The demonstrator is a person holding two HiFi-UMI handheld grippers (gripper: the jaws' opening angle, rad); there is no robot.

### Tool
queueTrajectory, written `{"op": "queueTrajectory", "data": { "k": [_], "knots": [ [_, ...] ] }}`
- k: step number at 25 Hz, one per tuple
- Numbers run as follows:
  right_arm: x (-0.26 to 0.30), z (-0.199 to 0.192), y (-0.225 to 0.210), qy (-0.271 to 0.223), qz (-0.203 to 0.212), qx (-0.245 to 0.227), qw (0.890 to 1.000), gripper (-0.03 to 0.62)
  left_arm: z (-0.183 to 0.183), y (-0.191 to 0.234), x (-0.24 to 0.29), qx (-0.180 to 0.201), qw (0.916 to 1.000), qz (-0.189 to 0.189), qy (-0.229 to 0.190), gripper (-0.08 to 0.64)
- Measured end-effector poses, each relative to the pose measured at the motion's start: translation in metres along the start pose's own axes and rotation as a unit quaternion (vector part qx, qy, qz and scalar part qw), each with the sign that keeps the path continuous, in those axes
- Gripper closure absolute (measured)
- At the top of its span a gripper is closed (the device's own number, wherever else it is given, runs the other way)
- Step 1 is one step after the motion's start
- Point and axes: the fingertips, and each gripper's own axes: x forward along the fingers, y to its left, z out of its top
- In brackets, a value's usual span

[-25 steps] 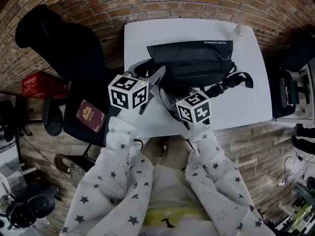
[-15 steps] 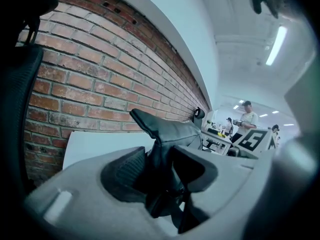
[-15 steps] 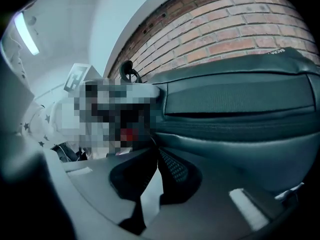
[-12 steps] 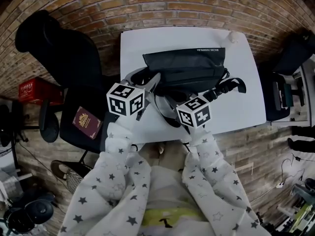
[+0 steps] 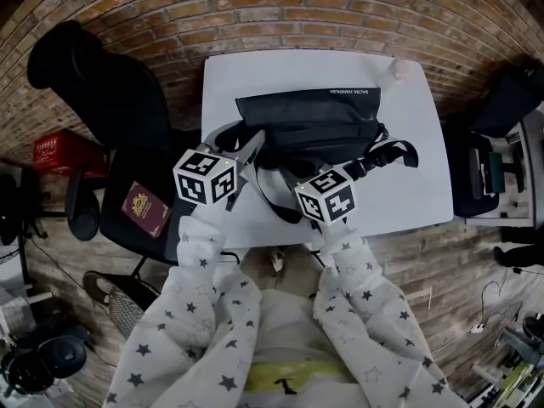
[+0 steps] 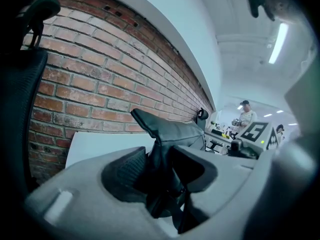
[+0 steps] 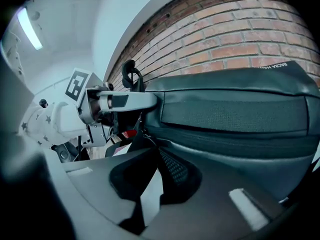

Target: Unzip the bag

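Observation:
A black bag (image 5: 310, 121) lies across the white table (image 5: 408, 177), its printed edge toward the brick wall. My left gripper (image 5: 253, 143) is at the bag's left end. In the left gripper view the left gripper (image 6: 160, 156) is shut on a fold of the bag's black fabric (image 6: 175, 129). My right gripper (image 5: 285, 170) reaches in from the front, just right of the left one. In the right gripper view the right gripper (image 7: 145, 134) is shut at the zip line below the bag's mesh panel (image 7: 235, 114), on what looks like the thin zipper pull. The left gripper (image 7: 150, 100) shows there too.
The bag's strap and buckle (image 5: 387, 153) trail off its right end. A small white object (image 5: 395, 68) sits at the table's far right corner. A black office chair (image 5: 102, 92) with a red booklet (image 5: 143, 209) on its seat stands left of the table. A person (image 6: 245, 115) stands far off.
The table, the bag and both grippers have drifted slightly left and down in the head view. Both grippers stay at the bag's left front end. No grip has visibly changed.

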Motion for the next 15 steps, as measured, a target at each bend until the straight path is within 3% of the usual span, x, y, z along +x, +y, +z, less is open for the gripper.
{"op": "queueTrajectory", "data": {
  "k": [15],
  "knots": [
    [0.001,0.003,-0.008,0.013,-0.022,-0.022,0.999,0.577,-0.002,0.009,-0.007,0.003,0.9999,0.010,-0.011,0.396]
  ]
}}
